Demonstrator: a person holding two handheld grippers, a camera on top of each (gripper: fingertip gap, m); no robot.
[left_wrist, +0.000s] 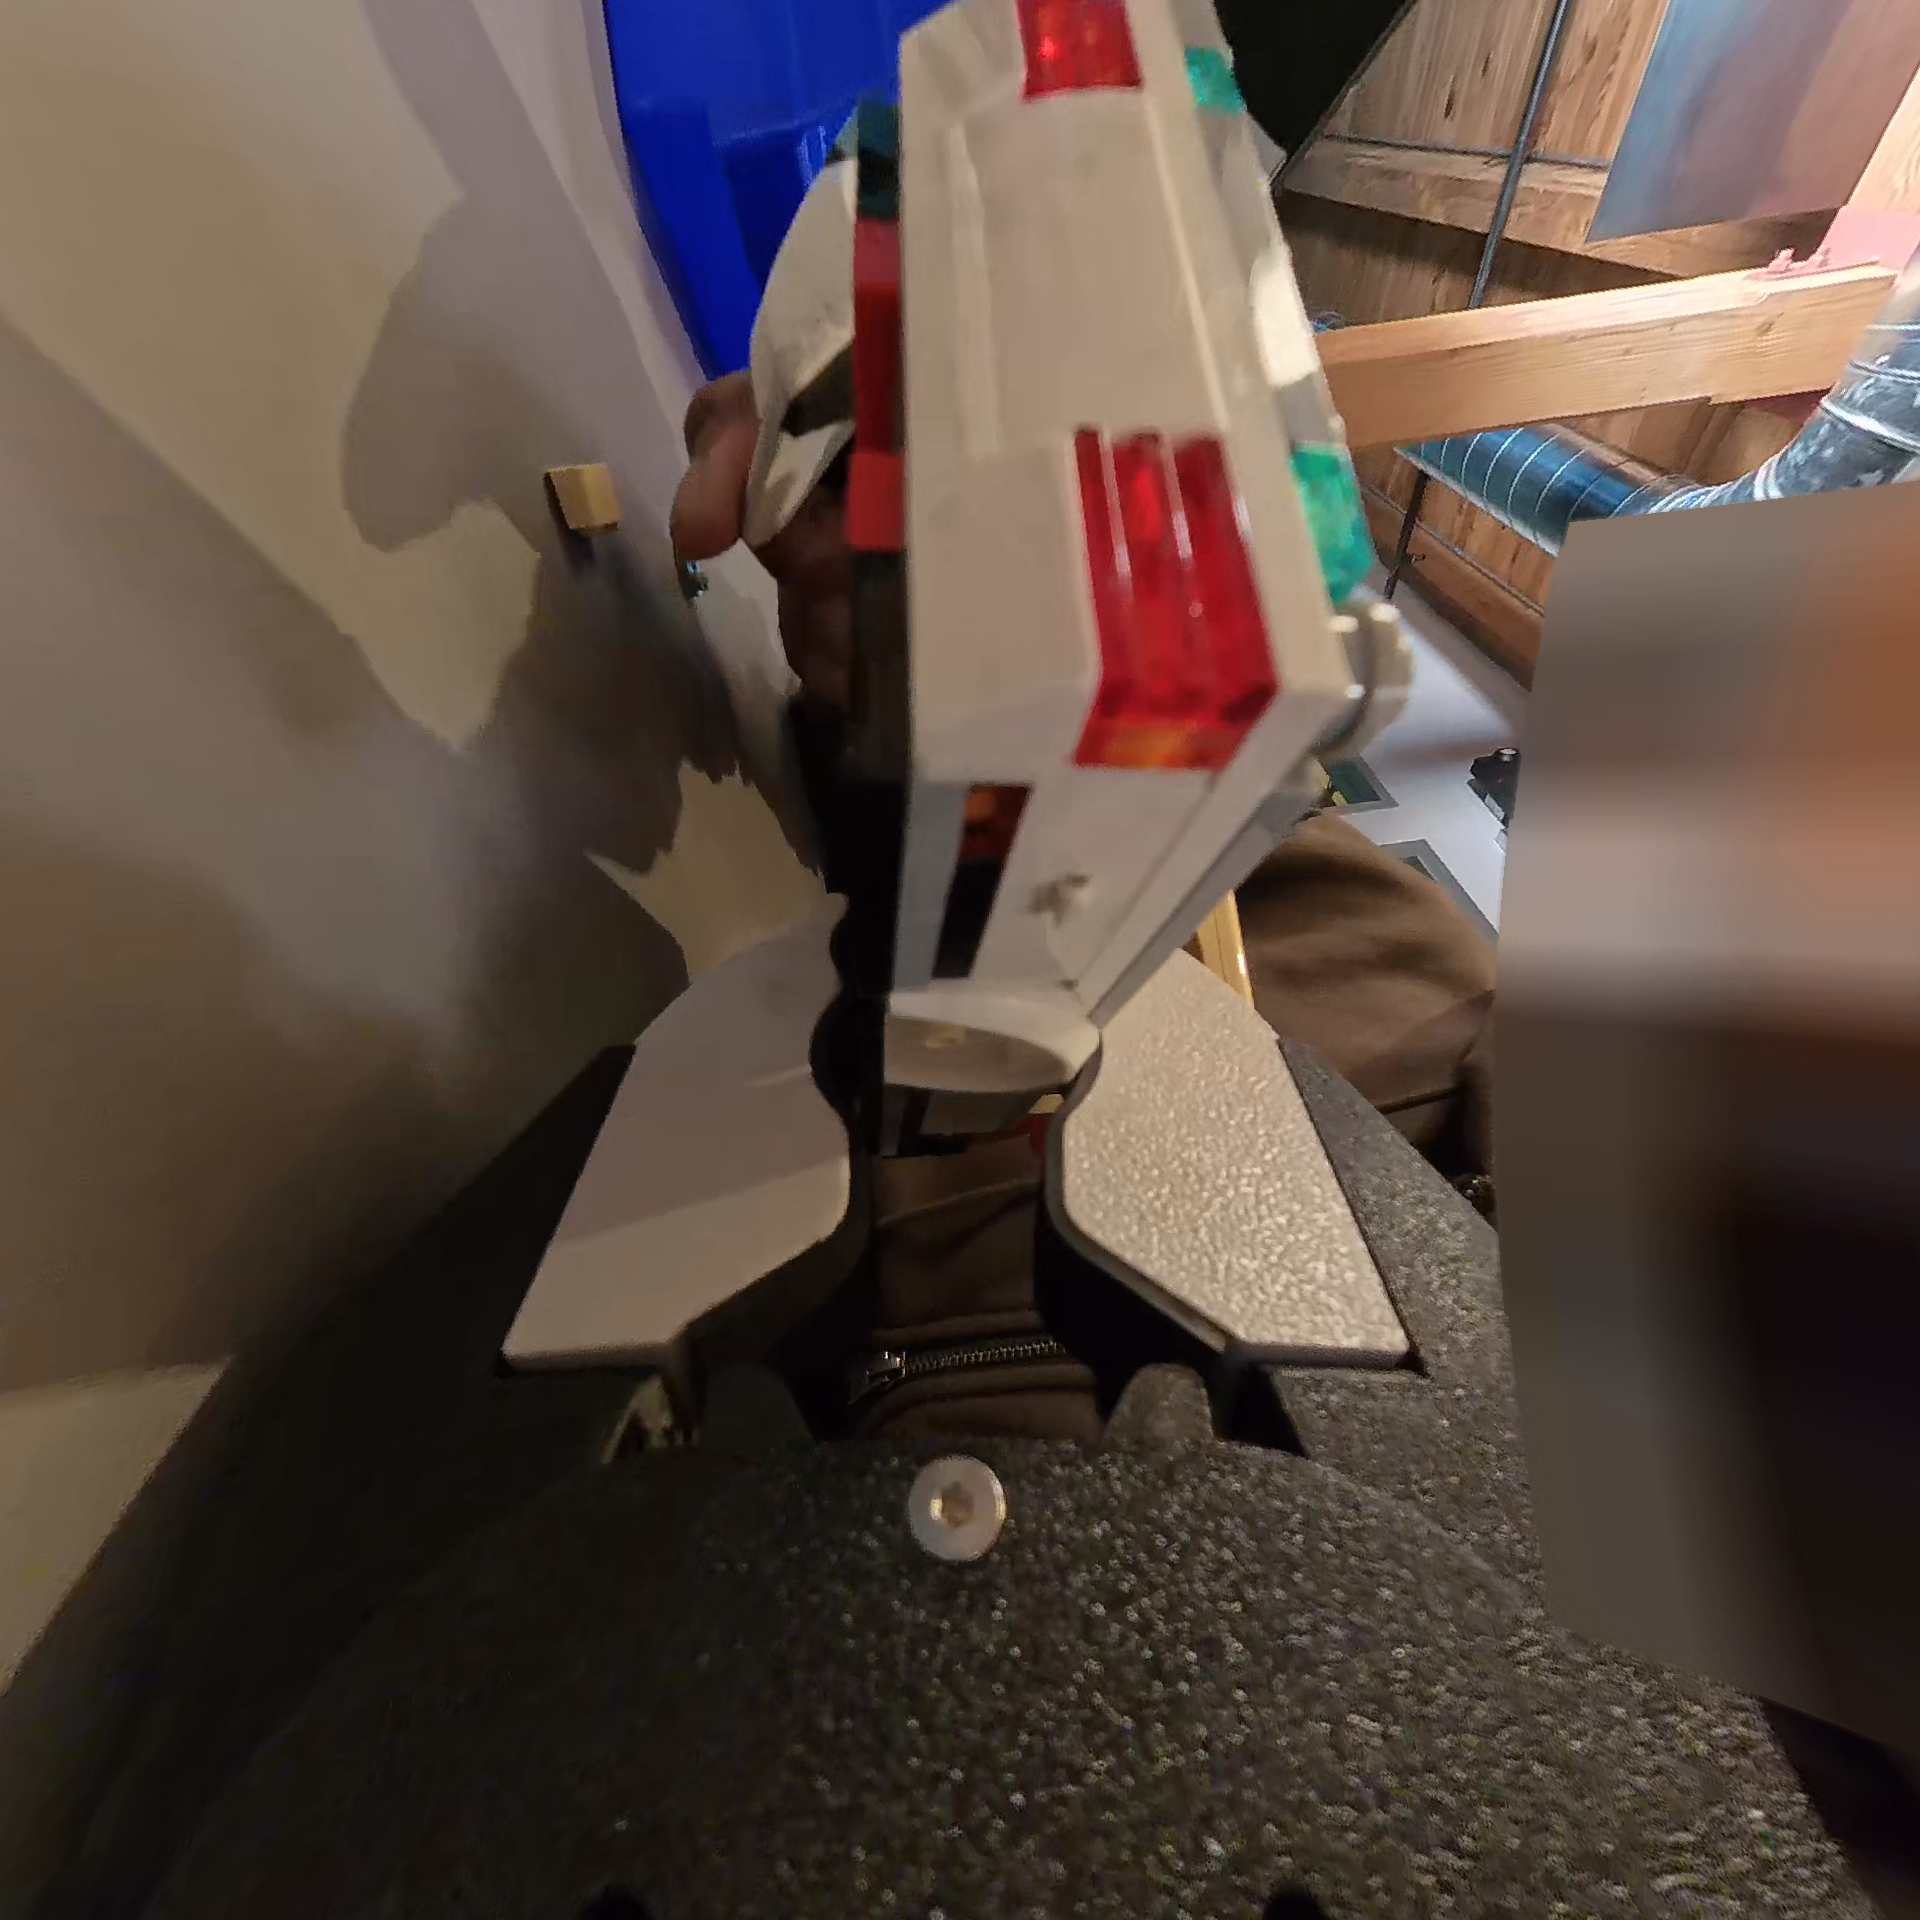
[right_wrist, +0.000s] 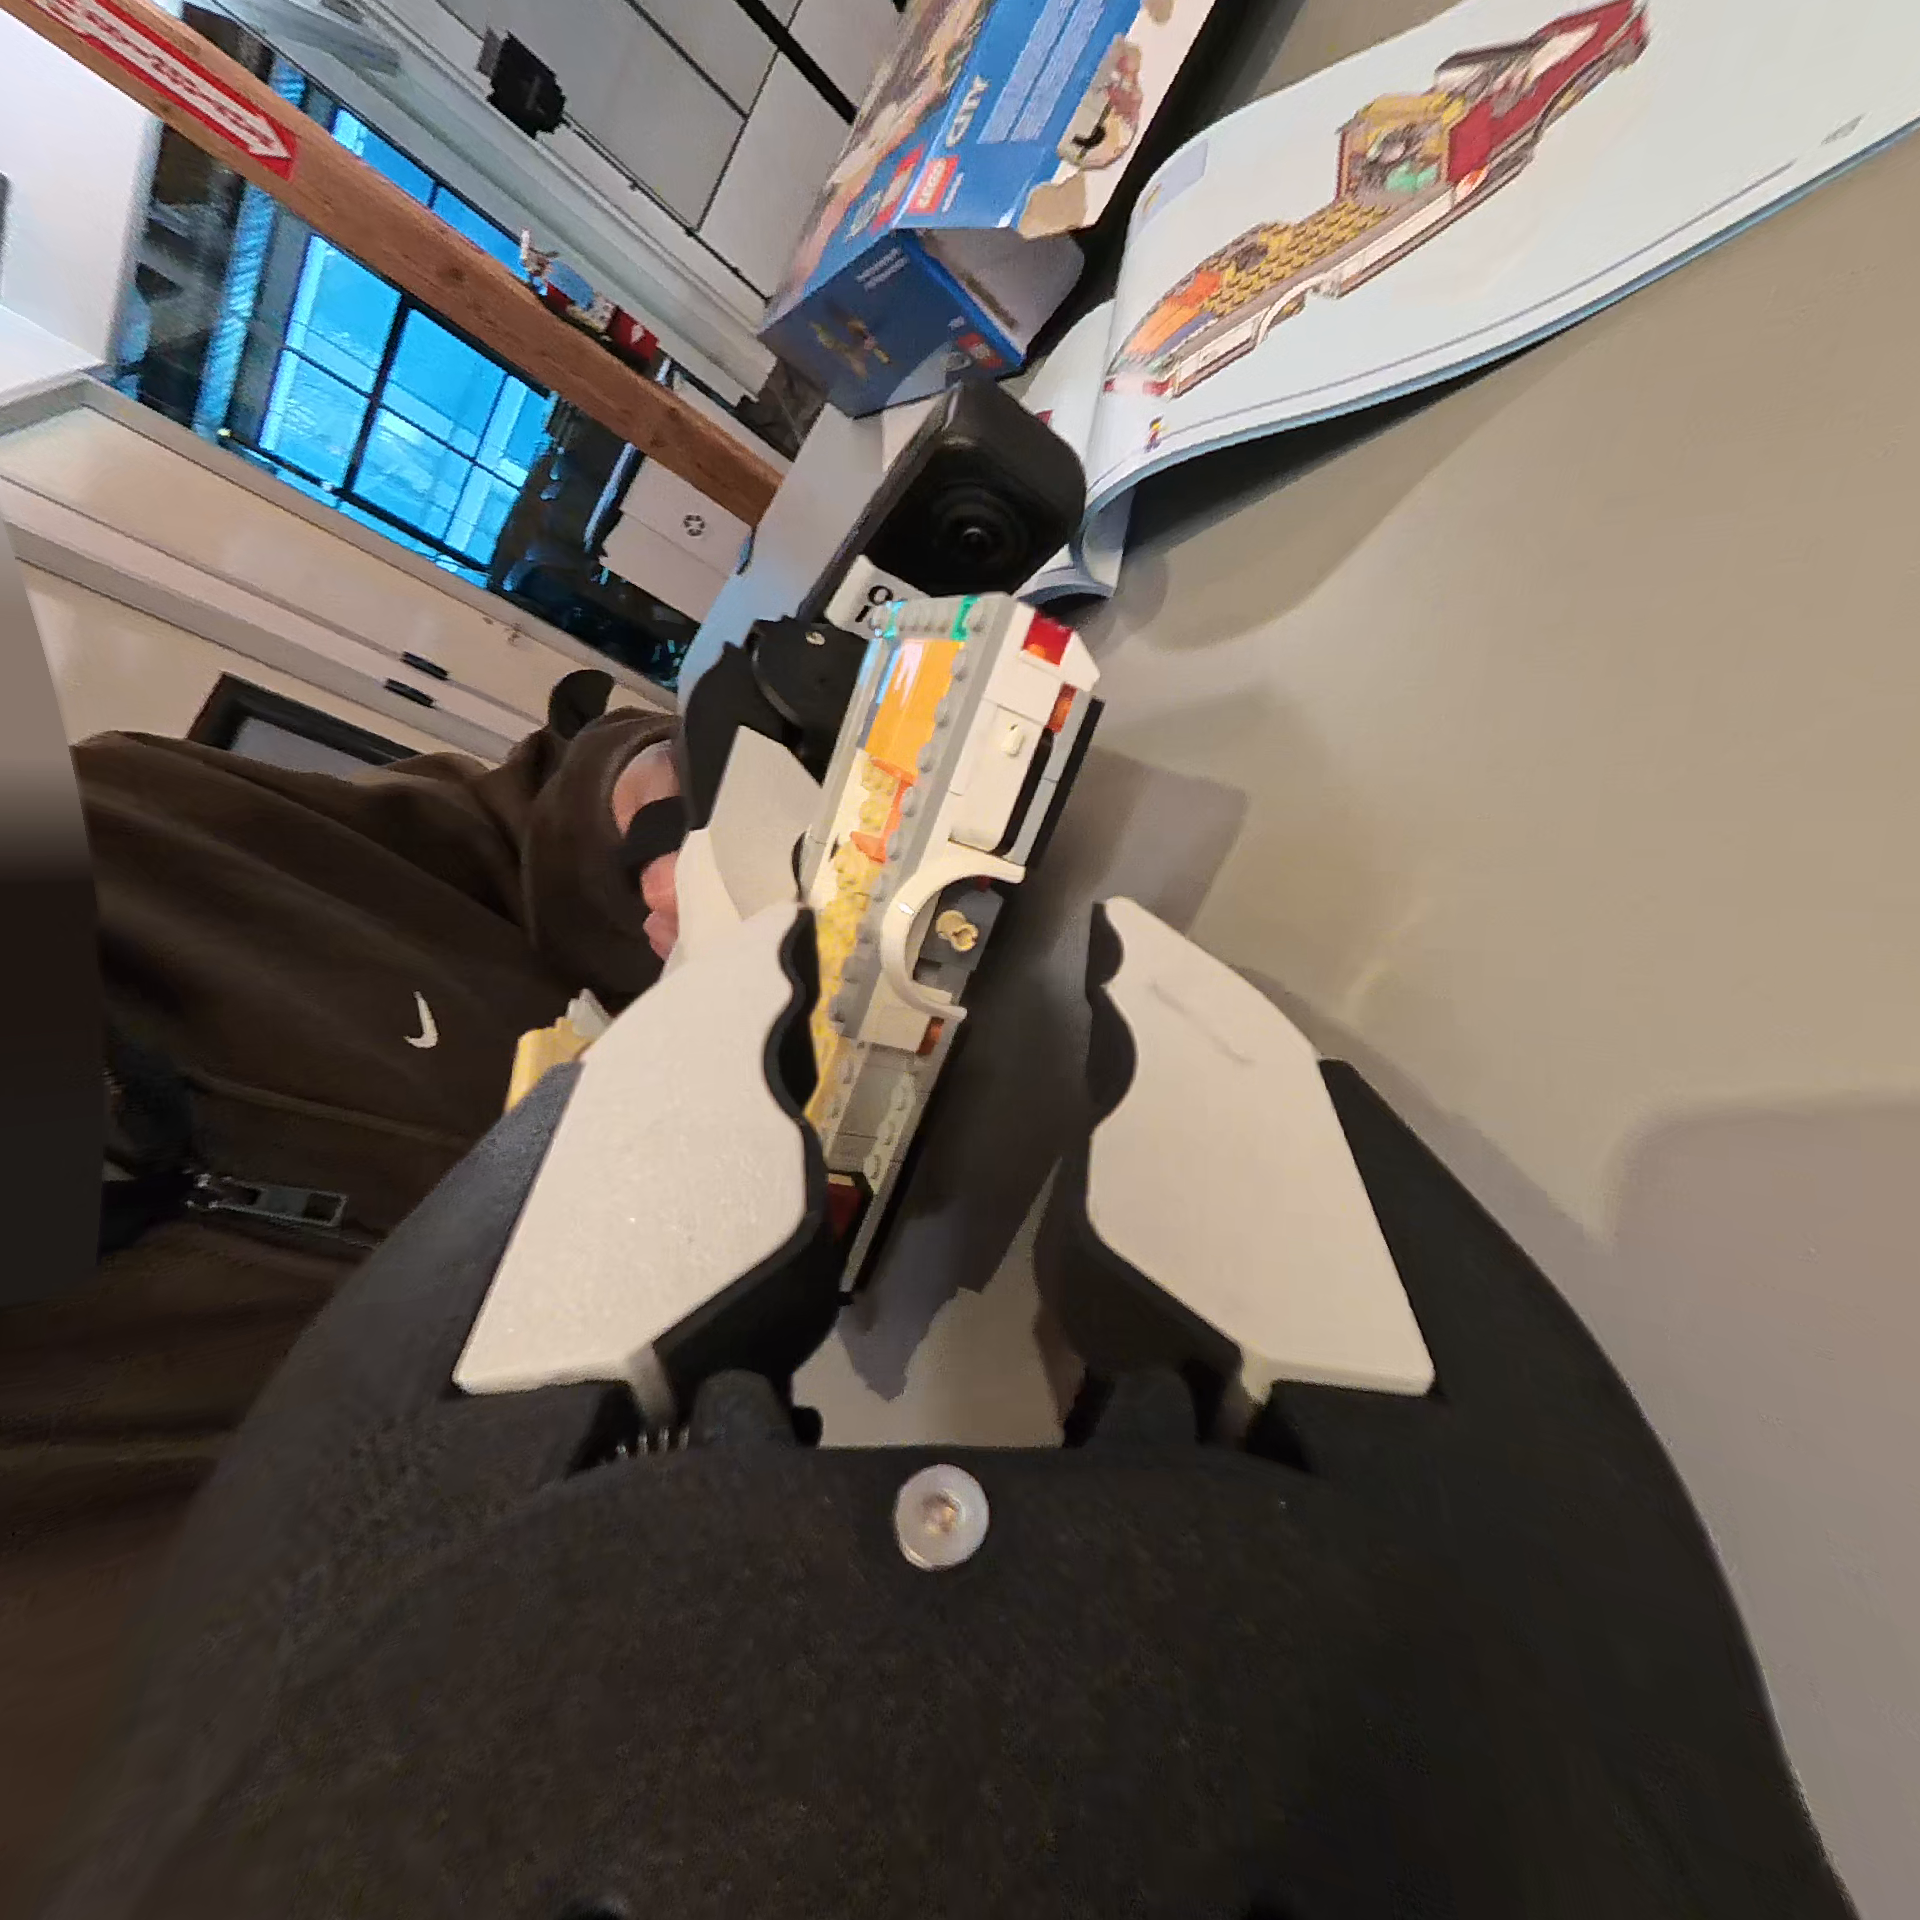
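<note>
left tool (left_wrist: 977, 1039) pinches the white brick vehicle (left_wrist: 1091, 520); right tool (right_wrist: 945, 997) is spread around it, one pad clear — steady it well before closing.

The brick model (left_wrist: 1091, 540) is mostly white, with clear red pieces, bits of clear green at one edge and a red and black strip along its side; seen from the right-hand side it (right_wrist: 935, 831) shows yellow and orange bricks inside a grey studded frame. Both grippers have white fingers (right_wrist: 665, 1174) with black pads and speckled black bodies. The person's jacket (right_wrist: 312, 987) is dark brown with a small white logo. The box (right_wrist: 935, 229) is blue, the booklet (right_wrist: 1455, 239) pale blue, and the table (right_wrist: 1610, 831) beige.
</note>
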